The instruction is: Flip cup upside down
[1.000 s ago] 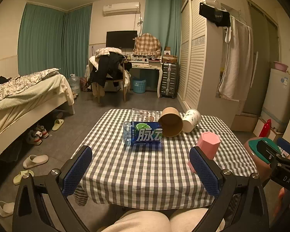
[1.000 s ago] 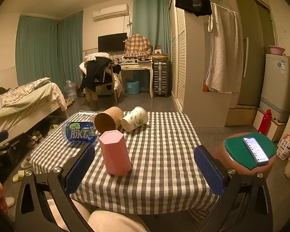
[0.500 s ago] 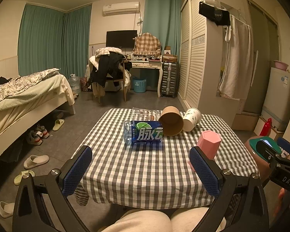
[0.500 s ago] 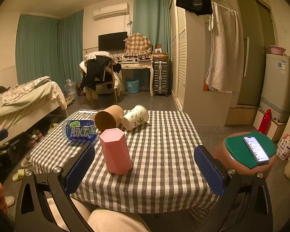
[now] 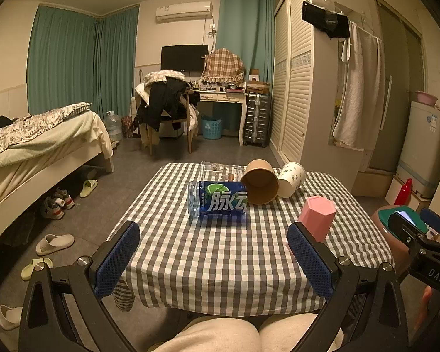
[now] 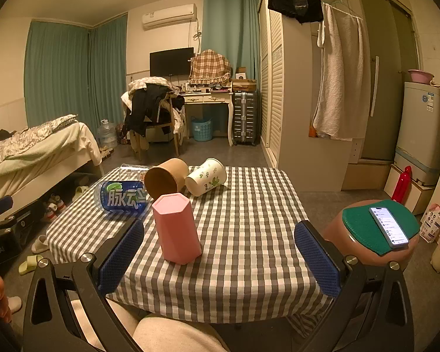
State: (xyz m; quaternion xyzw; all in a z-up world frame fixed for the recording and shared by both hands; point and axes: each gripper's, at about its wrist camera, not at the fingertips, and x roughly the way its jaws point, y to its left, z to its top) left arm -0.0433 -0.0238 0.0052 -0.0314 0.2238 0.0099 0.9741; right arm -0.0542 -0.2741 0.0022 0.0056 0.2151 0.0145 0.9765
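Observation:
A pink hexagonal cup [image 6: 176, 228] stands on the checked tablecloth [image 6: 249, 234], closed end up; it also shows in the left wrist view [image 5: 318, 215]. A brown paper cup [image 6: 166, 178] and a white patterned paper cup [image 6: 206, 176] lie on their sides behind it. My right gripper [image 6: 220, 252] is open and empty, near the table's front edge, with the pink cup just inside its left finger. My left gripper [image 5: 214, 258] is open and empty over the front edge, left of the pink cup.
A blue-labelled bottle [image 5: 218, 202] lies on its side mid-table, with a clear box [image 5: 220, 170] behind it. A brown stool with a green pad and a phone [image 6: 388, 228] stands right of the table. My knees are below the front edge.
Both grippers have barely moved; the right one has drifted slightly. Nothing on the table has shifted.

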